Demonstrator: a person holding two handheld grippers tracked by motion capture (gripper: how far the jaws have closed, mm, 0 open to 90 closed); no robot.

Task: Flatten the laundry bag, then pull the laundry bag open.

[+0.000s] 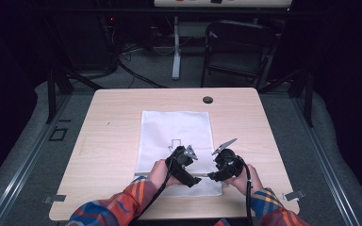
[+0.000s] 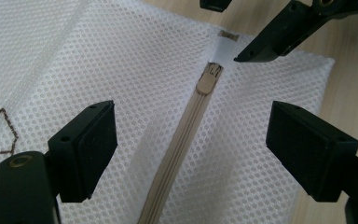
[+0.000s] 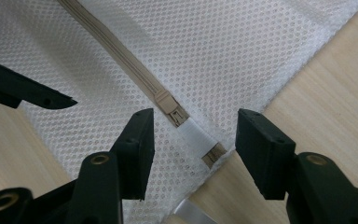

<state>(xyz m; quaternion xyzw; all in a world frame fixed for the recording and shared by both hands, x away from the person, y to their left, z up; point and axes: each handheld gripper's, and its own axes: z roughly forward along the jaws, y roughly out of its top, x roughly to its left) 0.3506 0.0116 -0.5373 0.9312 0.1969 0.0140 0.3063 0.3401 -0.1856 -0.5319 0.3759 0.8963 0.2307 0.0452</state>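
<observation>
A white mesh bag (image 1: 175, 127) lies flat in the middle of the wooden table (image 1: 108, 136). A beige zipper (image 2: 177, 149) runs along its near edge, and the slider (image 2: 209, 79) (image 3: 170, 106) sits close to the zipper's end at the bag's near right corner. My left gripper (image 1: 191, 178) (image 2: 193, 144) hovers open over the zipper, one jaw on each side of it. My right gripper (image 1: 215, 175) (image 3: 198, 149) is open too, straddling the zipper's end just past the slider. The two grippers face each other, a few centimetres apart.
A brown line drawing (image 1: 174, 143) is printed on the bag. A black round grommet (image 1: 208, 100) sits near the table's far edge. A dark folding chair (image 1: 238, 47) and cables stand on the floor beyond. Bare wood lies left and right of the bag.
</observation>
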